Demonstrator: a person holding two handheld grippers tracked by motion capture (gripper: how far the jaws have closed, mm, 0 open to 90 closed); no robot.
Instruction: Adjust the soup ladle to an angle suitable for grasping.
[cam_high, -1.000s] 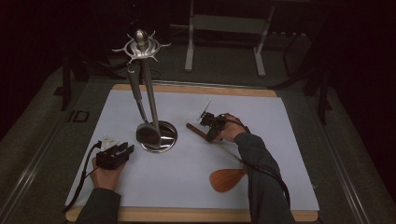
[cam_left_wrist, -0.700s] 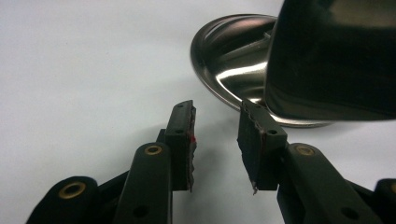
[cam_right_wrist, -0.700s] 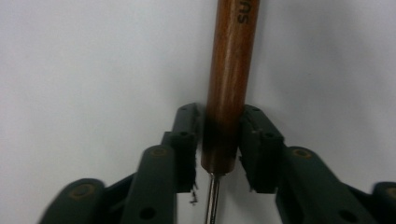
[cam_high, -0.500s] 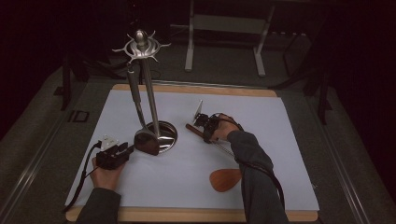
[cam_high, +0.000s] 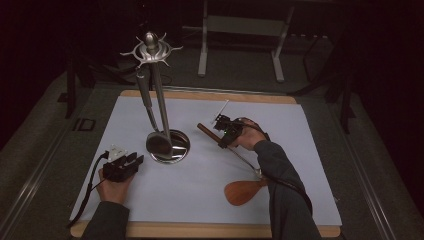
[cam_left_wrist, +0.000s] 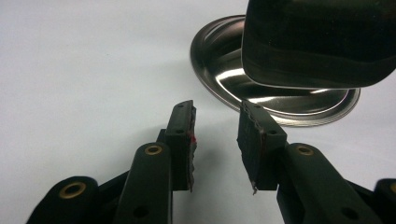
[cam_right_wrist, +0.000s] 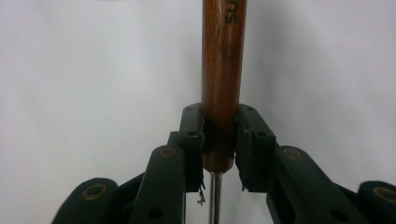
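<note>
A wooden spoon (cam_high: 243, 191) w/ a thin metal shank and a dark wood handle (cam_right_wrist: 223, 70) is held at the handle's lower end by the right gripper (cam_high: 226, 134); its jaws are clamped on both sides of the wood, as seen in the right gripper view. The handle end is raised near the mat's centre, just right of the stand; the rounded brown bowl lies on the mat nearer the person, to the right of centre, beside the right sleeve (cam_high: 285, 190).

The white mat (cam_high: 310, 130) is laid on a wooden board (cam_high: 210, 231) whose edge is seen at near and far sides. Open mat is seen on the far right, and between the two hands at the near side.

A steel utensil stand (cam_high: 152, 70) w/ a round dished base (cam_left_wrist: 219, 60) is placed left of centre; a ladle (cam_high: 159, 142) is hung from its top, the cup low over the base. The left gripper (cam_left_wrist: 215, 140) is rested on the mat near-left of the base, jaws parted w/ nothing between them, aimed at the base rim and close to it.
</note>
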